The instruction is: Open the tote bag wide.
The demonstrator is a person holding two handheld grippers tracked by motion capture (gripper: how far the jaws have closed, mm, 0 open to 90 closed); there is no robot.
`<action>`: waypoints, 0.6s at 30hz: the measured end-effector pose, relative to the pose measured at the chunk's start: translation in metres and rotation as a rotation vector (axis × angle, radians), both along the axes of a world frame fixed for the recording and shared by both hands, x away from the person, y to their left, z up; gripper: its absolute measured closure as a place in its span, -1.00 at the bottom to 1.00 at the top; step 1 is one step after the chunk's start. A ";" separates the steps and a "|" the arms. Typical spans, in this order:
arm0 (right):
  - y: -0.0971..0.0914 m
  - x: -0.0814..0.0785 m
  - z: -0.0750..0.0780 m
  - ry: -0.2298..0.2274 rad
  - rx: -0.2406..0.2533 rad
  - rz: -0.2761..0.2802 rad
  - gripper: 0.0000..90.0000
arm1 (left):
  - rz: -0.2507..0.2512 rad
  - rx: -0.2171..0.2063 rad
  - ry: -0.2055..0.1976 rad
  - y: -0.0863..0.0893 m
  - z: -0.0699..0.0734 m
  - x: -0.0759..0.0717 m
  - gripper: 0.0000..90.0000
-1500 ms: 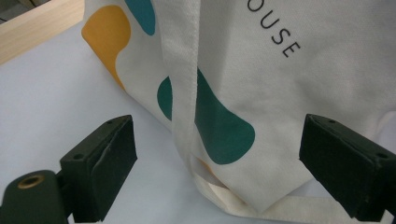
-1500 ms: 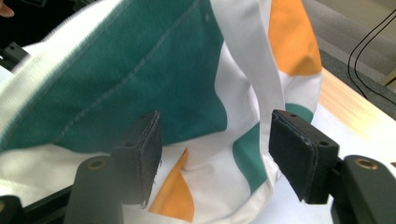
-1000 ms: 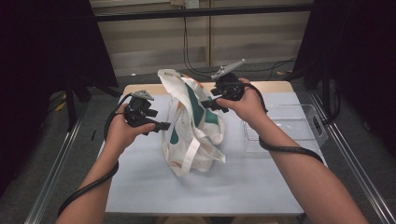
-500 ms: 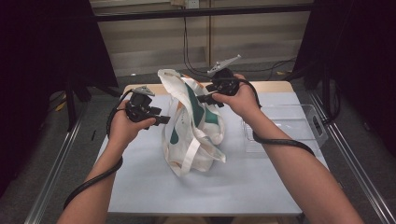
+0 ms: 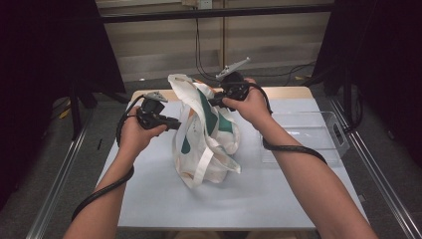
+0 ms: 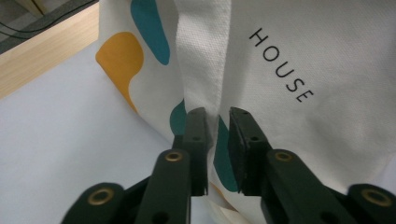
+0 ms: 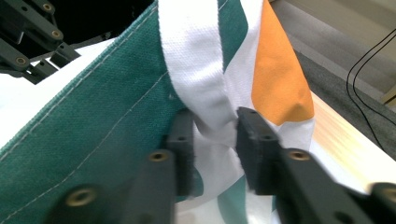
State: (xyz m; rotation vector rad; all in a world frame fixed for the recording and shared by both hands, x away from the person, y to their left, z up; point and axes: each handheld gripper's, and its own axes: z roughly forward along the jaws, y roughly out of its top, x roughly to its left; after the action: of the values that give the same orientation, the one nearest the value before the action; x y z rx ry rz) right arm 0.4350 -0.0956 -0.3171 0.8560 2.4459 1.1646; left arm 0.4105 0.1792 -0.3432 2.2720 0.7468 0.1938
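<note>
Both claws are taking hold of the tote bag (image 5: 204, 134) at its two sides, so the step in hand looks like gripping the mouth to pull it open. To do it well, each claw should catch one layer of cloth by its strap seam, then the hands should draw apart evenly, keeping the bag's base on the surface (image 5: 149, 199).

The left claw (image 5: 175, 123) has just been closing. In the left gripper view its pads stand close together, with the edge of the white strap (image 6: 205, 56) in the narrow gap; they look about pinched on it.

The bag stands upright near the middle of the surface, toward the far edge, between the two claws.

The right claw (image 5: 215, 102) has also just been closing, and it pinches the bunched white strap (image 7: 212, 116) at the bag's upper right side.
</note>
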 end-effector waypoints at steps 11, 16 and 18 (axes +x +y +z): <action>-0.016 -0.002 -0.002 0.050 0.072 -0.038 0.84 | 0.047 0.006 0.026 0.003 -0.005 0.002 1.00; -0.024 -0.002 -0.005 0.064 0.091 -0.054 0.84 | 0.049 0.002 0.026 0.006 -0.008 0.002 1.00; -0.025 -0.002 -0.007 0.059 0.099 -0.049 0.84 | 0.037 -0.027 0.034 0.005 -0.006 0.001 0.88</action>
State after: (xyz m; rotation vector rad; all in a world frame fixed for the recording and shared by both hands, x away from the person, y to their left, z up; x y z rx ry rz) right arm 0.4325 -0.1207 -0.3237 0.9864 2.4161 1.2693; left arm 0.4116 0.1840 -0.3488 2.2419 0.8046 0.1615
